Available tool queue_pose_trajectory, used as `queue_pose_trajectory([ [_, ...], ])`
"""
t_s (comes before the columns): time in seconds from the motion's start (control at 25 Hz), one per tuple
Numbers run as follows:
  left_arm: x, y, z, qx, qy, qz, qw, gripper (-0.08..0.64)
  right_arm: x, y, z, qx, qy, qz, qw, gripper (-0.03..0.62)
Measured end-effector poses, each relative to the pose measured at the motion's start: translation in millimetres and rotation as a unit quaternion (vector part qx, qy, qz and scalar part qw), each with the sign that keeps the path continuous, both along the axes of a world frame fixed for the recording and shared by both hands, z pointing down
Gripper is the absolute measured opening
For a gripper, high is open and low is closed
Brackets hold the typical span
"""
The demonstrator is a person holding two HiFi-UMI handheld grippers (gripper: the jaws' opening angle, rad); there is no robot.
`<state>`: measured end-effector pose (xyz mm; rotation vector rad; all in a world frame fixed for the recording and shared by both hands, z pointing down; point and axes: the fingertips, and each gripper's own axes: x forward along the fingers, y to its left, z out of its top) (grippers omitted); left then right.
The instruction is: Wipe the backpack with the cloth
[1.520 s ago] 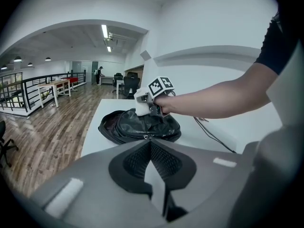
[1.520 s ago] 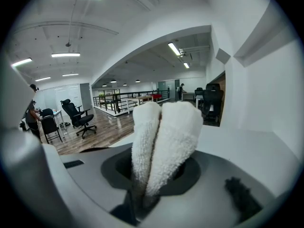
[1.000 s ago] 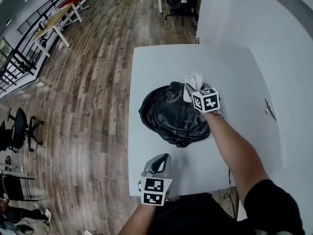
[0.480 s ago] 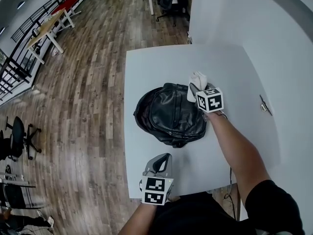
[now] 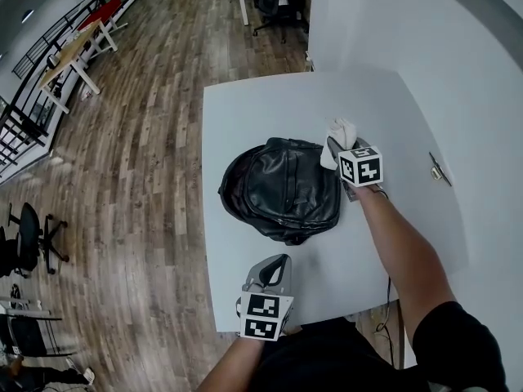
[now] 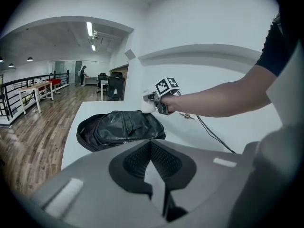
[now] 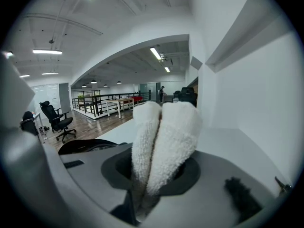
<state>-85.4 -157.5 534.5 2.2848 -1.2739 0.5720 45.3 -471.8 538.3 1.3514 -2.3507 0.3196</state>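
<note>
1. The right gripper (image 5: 333, 153) has its jaws clamped on the white cloth (image 7: 164, 137). The cloth is folded into a thick wad that stands out ahead of the fingertips in two fluffy lobes.
2. The black backpack (image 5: 282, 188) lies flat on the white table (image 5: 261, 109), just below and to the left of the right jaws. The cloth's free end is at the pack's near edge. I cannot tell for certain whether it is pressing on the surface or only just above it.
3. The left gripper (image 6: 156, 184) has its jaws drawn together with nothing between them. It is held low near the table's edge, and the backpack lies well ahead of its tips.
4. The cloth looks like terry towelling, so it is probably soft, light and springy. It should squash flat under pressure and drag rather than slide. The deep pinch in the middle of the fold looks like the right hold, because it leaves enough pile ahead of the tips to do the wiping.
5. The backpack looks like smooth, leather-like material, slumped and creased. I judge it limp, fairly light and somewhat slick, so it may scoot or wrinkle under a stroke.
6. The free left jaws could pin the pack's near rim or a strap to steady it.
</note>
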Motion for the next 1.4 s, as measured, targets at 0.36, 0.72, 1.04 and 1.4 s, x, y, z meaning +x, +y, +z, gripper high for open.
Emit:
queue_pose_trajectory([
  [0.36,13,1,-5,0.004,0.003,0.022,0.9997,0.008,42,8,-7,0.006,0.013,0.034,0.999,0.095],
  [0.72,27,2,-12,0.012,0.006,0.045,0.9989,0.008,74,17,-11,0.008,0.025,0.059,0.998,0.095],
  [1.04,22,4,-13,0.012,0.006,0.048,0.9988,0.008,79,24,-17,0.015,0.024,0.069,0.997,0.095],
  [1.4,-9,-2,-13,-0.017,0.046,-0.019,0.9986,0.008,29,39,-37,0.029,-0.033,0.040,0.998,0.097],
])
